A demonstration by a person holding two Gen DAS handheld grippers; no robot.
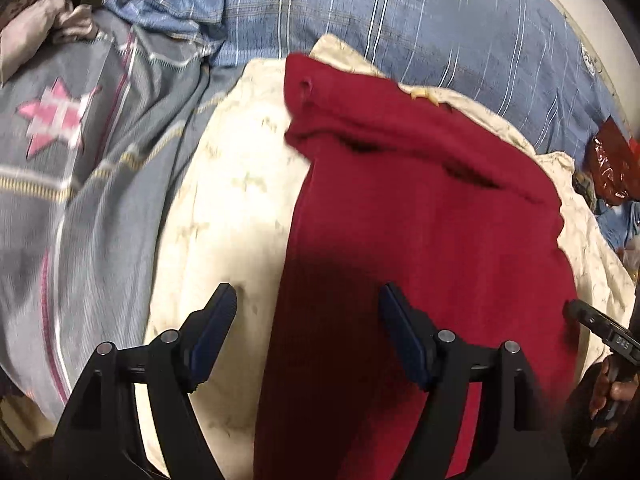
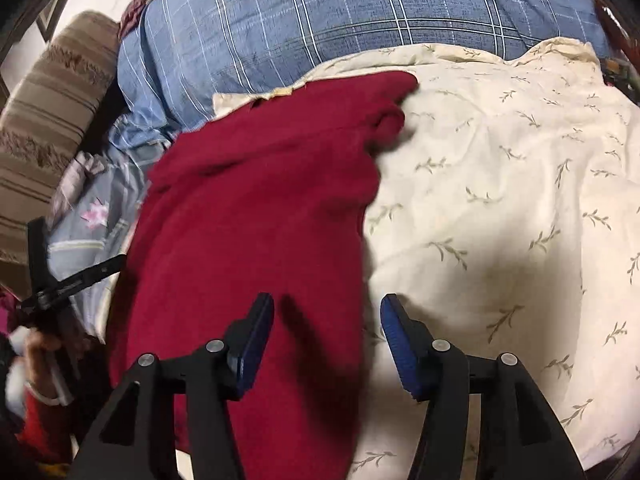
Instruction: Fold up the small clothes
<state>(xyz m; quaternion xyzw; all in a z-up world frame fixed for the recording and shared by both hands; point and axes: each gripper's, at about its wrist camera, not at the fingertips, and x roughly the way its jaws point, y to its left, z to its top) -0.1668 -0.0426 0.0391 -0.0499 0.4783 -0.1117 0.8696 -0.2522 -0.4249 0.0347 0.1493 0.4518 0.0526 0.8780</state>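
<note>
Left hand-held gripper [image 1: 308, 300]: jaws spread wide and holding nothing, poised over the near left edge of the red garment [image 1: 420, 220].
Right hand-held gripper [image 2: 327, 308]: jaws wide and holding nothing, straddling the garment's near right edge.
Red garment: spread lengthwise on a cream leaf-print cover [image 2: 500, 200], its far end bunched, possibly a collar.
Left: grey quilt with a pink star [image 1: 56, 118].
Far: blue plaid bedding [image 2: 340, 28] beyond the cream cover.
</note>
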